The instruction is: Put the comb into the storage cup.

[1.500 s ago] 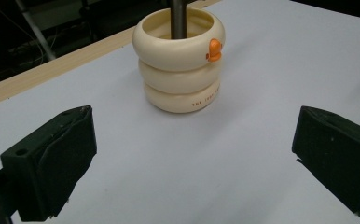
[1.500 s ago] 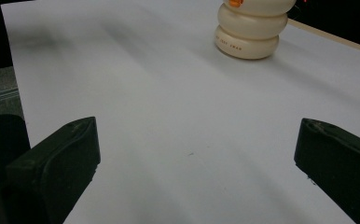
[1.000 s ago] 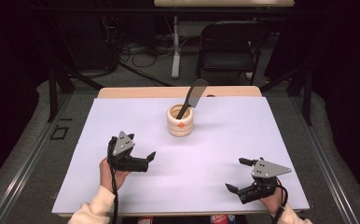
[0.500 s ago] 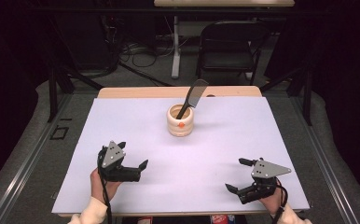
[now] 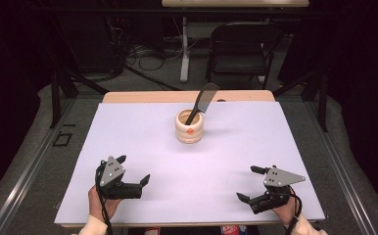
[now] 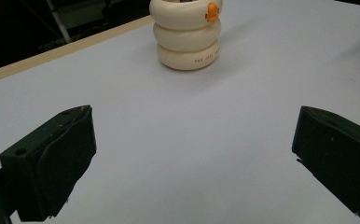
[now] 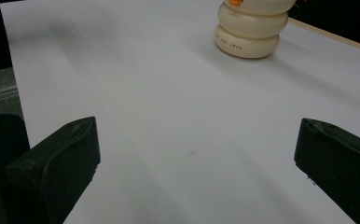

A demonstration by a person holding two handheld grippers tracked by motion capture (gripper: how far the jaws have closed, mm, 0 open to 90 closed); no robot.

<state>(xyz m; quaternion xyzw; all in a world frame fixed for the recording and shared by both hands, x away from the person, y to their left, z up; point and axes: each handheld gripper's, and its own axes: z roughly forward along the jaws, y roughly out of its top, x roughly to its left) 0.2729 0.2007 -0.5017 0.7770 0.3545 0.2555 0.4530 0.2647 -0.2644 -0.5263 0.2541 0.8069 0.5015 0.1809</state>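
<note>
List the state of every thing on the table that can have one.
Comb: standing tilted in the holder, leaning toward the far right.
Ringed cream holder: upright, untouched.
Left gripper: open, holding nothing.
Right gripper: open, holding nothing.
</note>
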